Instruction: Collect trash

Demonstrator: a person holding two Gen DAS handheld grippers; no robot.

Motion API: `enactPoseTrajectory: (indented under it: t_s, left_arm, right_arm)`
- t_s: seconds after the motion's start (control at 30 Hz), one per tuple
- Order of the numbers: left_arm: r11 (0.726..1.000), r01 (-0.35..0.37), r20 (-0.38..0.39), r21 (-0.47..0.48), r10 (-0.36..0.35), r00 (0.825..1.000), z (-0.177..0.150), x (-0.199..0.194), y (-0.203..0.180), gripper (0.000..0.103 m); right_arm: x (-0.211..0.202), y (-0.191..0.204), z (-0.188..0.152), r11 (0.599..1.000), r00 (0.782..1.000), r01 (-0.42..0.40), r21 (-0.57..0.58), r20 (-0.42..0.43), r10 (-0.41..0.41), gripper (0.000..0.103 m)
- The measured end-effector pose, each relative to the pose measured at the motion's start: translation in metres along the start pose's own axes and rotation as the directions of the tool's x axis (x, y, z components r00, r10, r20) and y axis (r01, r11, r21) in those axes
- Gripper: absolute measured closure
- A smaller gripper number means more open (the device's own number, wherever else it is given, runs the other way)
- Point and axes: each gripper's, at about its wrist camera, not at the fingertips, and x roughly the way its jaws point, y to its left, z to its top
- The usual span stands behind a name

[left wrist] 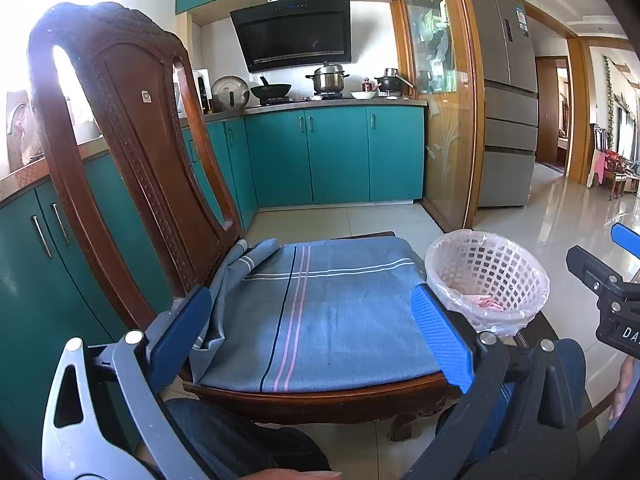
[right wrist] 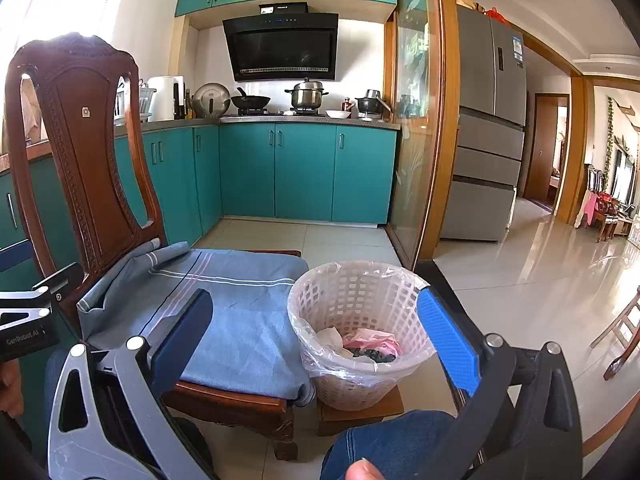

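1. The left gripper (left wrist: 312, 332) is held over the front of a wooden chair (left wrist: 132, 128); its blue-padded fingers (left wrist: 440, 340) are spread wide, with nothing between them.
2. The chair seat is covered by a grey-blue striped cloth (left wrist: 328, 312), rumpled at the back left corner.
3. The right gripper (right wrist: 320, 340) is likewise seen released and empty, its fingers (right wrist: 448, 340) set apart on either side of the basket's near rim.
4. A white lattice waste basket (right wrist: 356, 296), lined with a clear plastic bag, is placed on a low wooden stool (right wrist: 360, 408) just beside the chair's right edge.
5. Trash (right wrist: 372, 344) is noted inside the basket: pink plastic, pale paper and something dark green.
6. Denim-clad knees (right wrist: 392, 440) are seen below both grippers.
7. Teal kitchen cabinets (right wrist: 304, 172) are recorded behind.
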Motion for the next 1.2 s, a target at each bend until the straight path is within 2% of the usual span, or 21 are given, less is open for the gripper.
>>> enactPoseTrajectory:
  t_s: [1.2]
  left_arm:
    - [1.0,0.018,-0.042,0.011,-0.017,0.999,-0.003,0.016,0.007,0.003]
  right_arm:
    - [0.015,0.004,-0.006,1.0,0.999,-0.007,0.014,-0.039,0.008,0.003]
